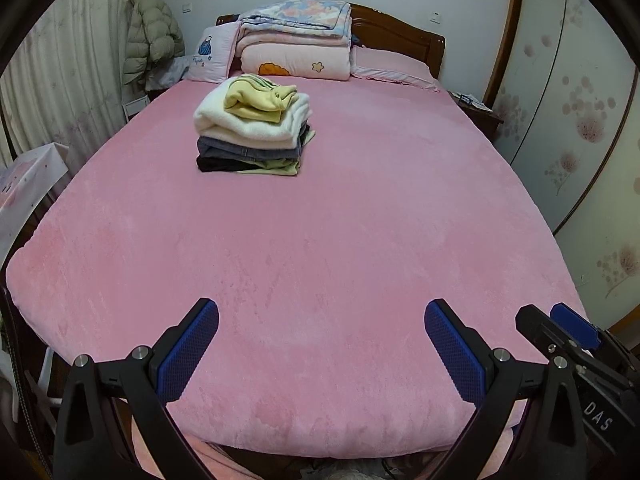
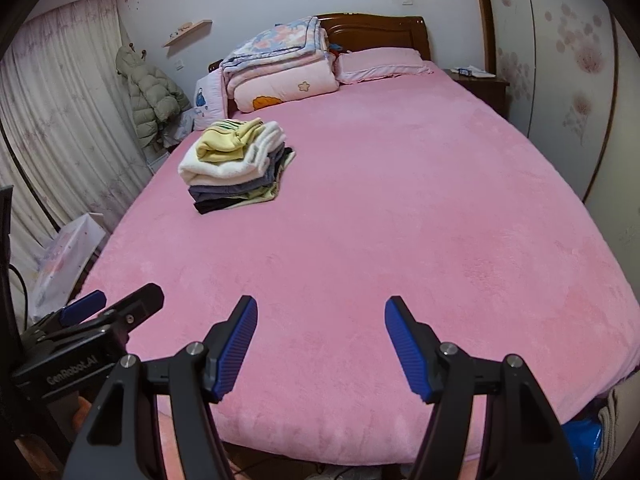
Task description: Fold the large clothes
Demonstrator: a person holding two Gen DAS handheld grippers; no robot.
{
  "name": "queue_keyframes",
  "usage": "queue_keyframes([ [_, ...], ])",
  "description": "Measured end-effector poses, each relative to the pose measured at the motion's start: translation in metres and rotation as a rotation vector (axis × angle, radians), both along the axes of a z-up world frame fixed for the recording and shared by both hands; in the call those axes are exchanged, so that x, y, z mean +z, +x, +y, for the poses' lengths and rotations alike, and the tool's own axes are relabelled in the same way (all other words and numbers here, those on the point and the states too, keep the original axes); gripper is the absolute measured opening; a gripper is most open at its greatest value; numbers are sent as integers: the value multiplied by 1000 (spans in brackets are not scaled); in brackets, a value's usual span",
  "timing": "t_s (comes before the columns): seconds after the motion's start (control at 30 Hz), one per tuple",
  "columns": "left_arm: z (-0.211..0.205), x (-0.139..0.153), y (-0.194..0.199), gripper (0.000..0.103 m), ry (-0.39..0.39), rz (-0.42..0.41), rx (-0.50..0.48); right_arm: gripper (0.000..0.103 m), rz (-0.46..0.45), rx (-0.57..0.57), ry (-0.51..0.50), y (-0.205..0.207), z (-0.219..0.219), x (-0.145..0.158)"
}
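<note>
Puffer jacket [image 1: 150, 28]: hangs at upper left, by the curtain.
Stack of folded clothes [image 1: 252, 126]: upper left of centre on the pink bed cover [image 1: 320, 240]; yellow top uppermost, possibly a hoodie.
Left gripper [image 1: 322, 344]: bottom edge, fingers spread wide, holding nothing.
Right gripper [image 2: 321, 342]: beside it, likewise spread and holding nothing.
</note>
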State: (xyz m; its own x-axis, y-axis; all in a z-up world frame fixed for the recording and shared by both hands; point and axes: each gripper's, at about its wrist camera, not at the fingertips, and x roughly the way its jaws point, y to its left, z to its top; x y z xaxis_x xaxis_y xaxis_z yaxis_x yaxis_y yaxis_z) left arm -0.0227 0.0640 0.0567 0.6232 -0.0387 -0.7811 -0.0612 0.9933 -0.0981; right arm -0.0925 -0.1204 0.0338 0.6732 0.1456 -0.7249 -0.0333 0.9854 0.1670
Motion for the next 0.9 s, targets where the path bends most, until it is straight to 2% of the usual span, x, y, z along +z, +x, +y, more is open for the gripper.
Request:
queue_keyframes([
  [0.23, -5, -10, -5, 102, 21, -1, -6, 67, -32, -27, -46, -11, 7, -7],
  [0.63, -7, -16, -4, 102, 47, 13, 1, 67, -33, -45, -75, -14, 10, -14],
  [0.9, -6, -17, -3, 102, 32, 16, -2, 67, -32, -57, -70, -11, 8, -14],
])
